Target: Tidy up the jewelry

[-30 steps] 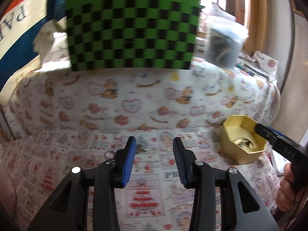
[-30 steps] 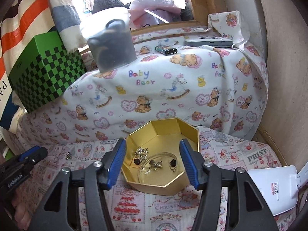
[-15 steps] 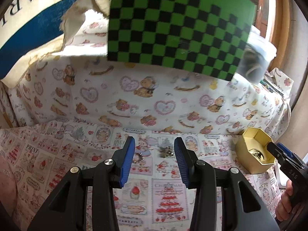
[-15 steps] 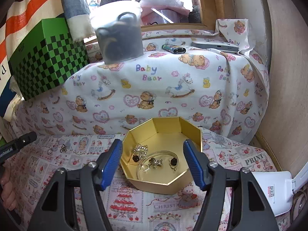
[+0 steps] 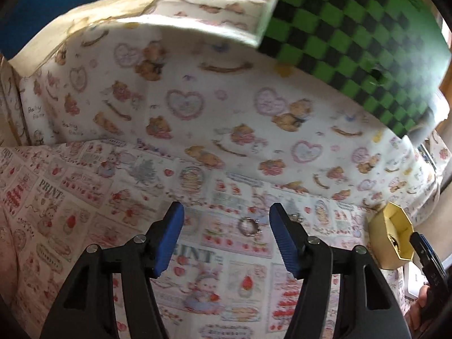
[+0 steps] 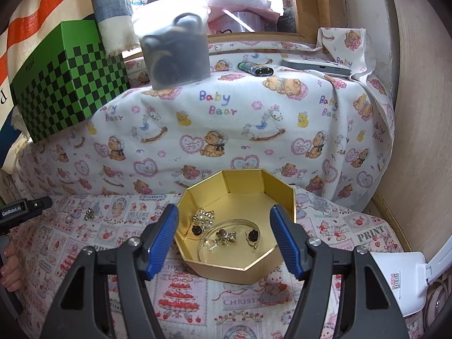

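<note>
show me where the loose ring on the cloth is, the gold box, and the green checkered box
ring (image 5: 249, 226), left wrist view, on the hoop's lower rim.
gold box (image 6: 255, 267), right wrist view, on its near outer wall.
green checkered box (image 6: 67, 93), right wrist view, on the checkered front face.

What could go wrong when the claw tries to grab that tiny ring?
The left gripper is opening over a thin ring lying flat on soft cloth, so its pads may pinch fabric or slide off. A second small piece sits beside the right finger and could get knocked away.
</note>
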The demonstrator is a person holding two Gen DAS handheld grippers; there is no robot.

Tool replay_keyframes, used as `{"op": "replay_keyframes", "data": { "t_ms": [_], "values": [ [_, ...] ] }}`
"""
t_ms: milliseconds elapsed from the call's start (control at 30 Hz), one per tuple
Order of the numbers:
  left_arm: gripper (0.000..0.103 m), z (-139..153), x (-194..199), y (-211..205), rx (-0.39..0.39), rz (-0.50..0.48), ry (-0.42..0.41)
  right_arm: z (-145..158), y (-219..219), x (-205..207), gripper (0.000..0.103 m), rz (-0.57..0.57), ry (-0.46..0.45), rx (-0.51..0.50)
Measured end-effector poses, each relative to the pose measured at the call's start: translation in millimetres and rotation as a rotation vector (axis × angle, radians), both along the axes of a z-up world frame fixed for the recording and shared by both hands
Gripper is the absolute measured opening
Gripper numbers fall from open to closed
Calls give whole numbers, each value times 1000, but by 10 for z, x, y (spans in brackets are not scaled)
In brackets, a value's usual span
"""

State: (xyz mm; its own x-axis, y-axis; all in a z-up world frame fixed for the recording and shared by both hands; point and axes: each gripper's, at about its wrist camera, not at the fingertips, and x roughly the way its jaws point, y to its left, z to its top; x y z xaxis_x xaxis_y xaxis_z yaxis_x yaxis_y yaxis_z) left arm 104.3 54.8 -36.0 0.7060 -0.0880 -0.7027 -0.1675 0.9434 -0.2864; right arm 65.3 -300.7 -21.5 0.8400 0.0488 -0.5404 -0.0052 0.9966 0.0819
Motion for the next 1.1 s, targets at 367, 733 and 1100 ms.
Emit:
{"op": "replay_keyframes", "data": {
  "t_ms": [367, 733, 1100],
  "values": [
    [44, -94, 149, -318, 82, -111, 3, -26, 10, 14, 65, 0, 12, -19],
    [38, -258, 271, -588, 214, -115, 65, -34, 13, 13, 65, 10, 18, -30],
    [23, -313, 309, -636, 264, -126, 72, -55, 50, 1, 65, 22, 17, -56]
  ]
}}
